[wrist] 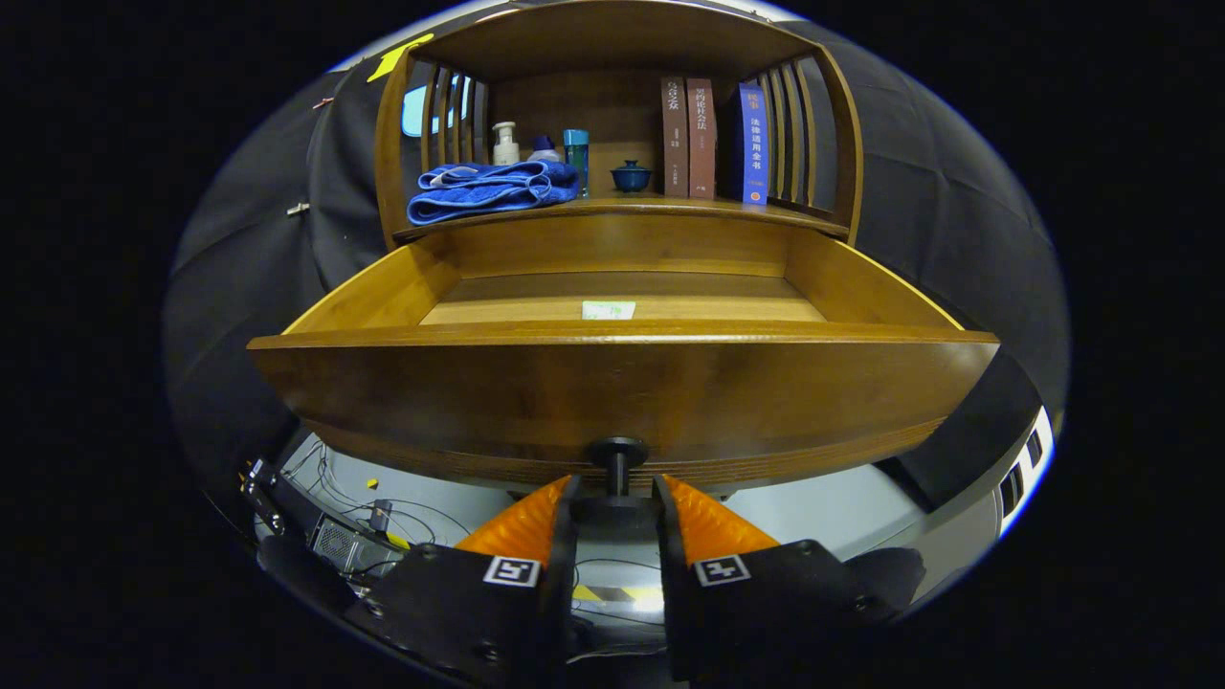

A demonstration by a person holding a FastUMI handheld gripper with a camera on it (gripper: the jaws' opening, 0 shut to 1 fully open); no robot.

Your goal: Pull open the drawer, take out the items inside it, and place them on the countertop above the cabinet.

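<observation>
The wooden drawer (622, 383) stands pulled far out toward me, its front panel just beyond my fingers. My gripper (617, 486) is shut on the dark drawer knob (617, 452), with one finger pressing on each side of its near end. On the drawer's bare wooden floor lies a small white and green card (609, 309), near the middle. The part of the floor behind the front panel is hidden. Above the drawer, the countertop (632, 207) carries a folded blue towel (488, 189).
Behind the towel stand a white pump bottle (504, 144), a small blue-capped bottle (544, 148) and a teal cup (576, 153). A blue teacup (632, 176) and three upright books (708, 139) fill the right. Slatted sides enclose the shelf. Cables and a metal box (335, 541) lie on the floor below.
</observation>
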